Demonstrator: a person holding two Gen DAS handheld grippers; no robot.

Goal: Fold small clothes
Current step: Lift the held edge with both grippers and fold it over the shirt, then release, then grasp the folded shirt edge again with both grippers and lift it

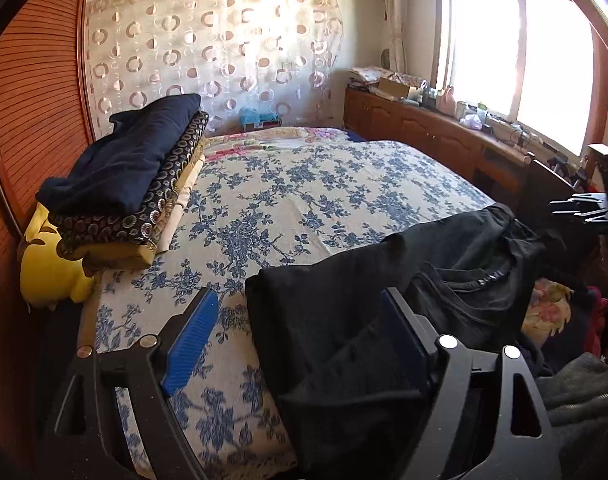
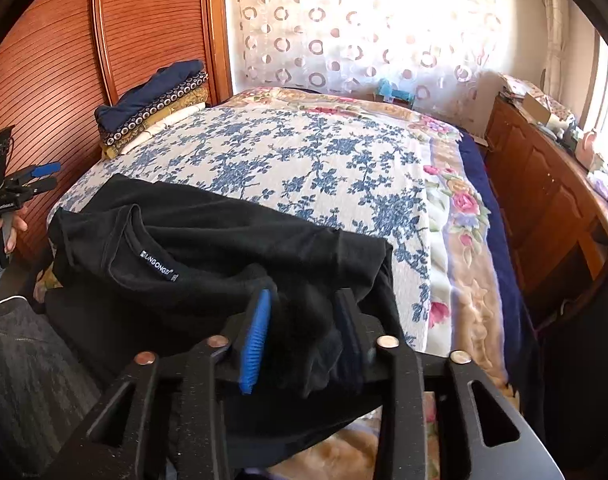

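A black T-shirt (image 1: 436, 264) lies crumpled on the near edge of the bed; in the right wrist view (image 2: 207, 240) its collar label faces up. My left gripper (image 1: 299, 312) is open, its jaws wide apart, with the shirt's left part lying between them against the right finger. My right gripper (image 2: 304, 312) has its blue pads close around a bunch of the shirt's right part. The left gripper (image 2: 39, 178) also shows at the far left of the right wrist view, and the right gripper (image 1: 580, 206) at the far right of the left wrist view.
The bed has a blue floral cover (image 1: 304, 196). A stack of folded clothes (image 1: 131, 184) sits on a yellow pillow (image 1: 47, 268) by the wooden wardrobe (image 1: 27, 120). A cluttered wooden cabinet (image 1: 436, 124) runs under the window. More clothes (image 1: 552, 312) lie beside the bed.
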